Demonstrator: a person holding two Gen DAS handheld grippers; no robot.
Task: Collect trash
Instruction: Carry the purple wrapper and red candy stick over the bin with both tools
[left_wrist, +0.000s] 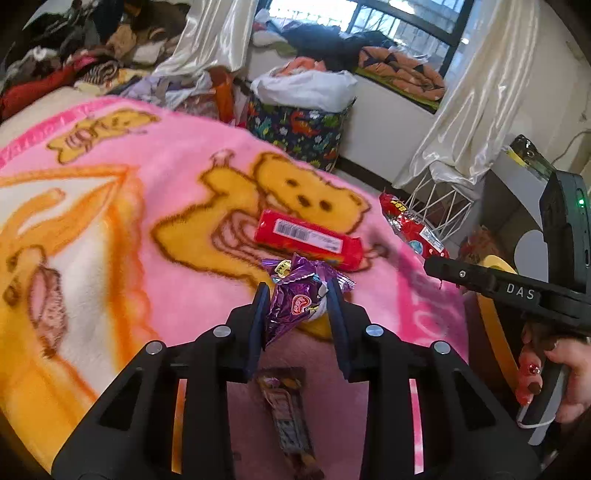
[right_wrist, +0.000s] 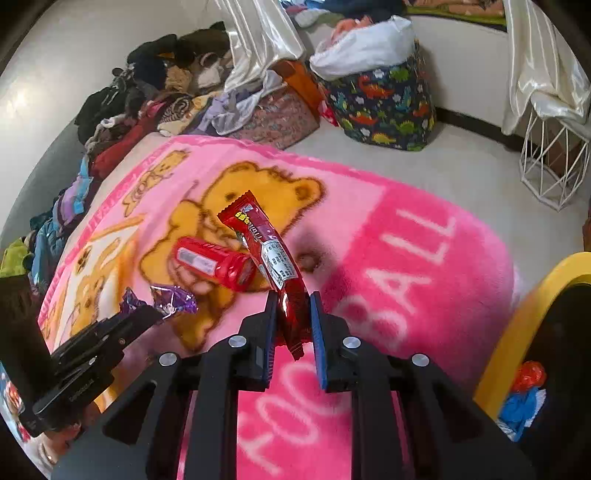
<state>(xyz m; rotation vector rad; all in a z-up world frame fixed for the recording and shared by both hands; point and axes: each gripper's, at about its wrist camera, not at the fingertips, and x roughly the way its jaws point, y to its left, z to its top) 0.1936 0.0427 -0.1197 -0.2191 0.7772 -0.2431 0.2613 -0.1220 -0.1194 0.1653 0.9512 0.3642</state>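
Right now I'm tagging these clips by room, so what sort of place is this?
Most likely a lived-in bedroom: a pink bear blanket spread out, piles of clothes along the wall, and a curtained window behind a dinosaur-print basket.

Two grippers (left_wrist: 297, 295) (right_wrist: 293, 306); four snack wrappers: two red (left_wrist: 308, 240) (right_wrist: 269, 251), one purple (left_wrist: 299, 302), one dark (left_wrist: 286, 417).

The right gripper (right_wrist: 293, 314) pinches a long red foil snack wrapper (right_wrist: 271, 254) above a pink fleece bear-print blanket (right_wrist: 388, 258), beside a red cylindrical packet (right_wrist: 214, 264).
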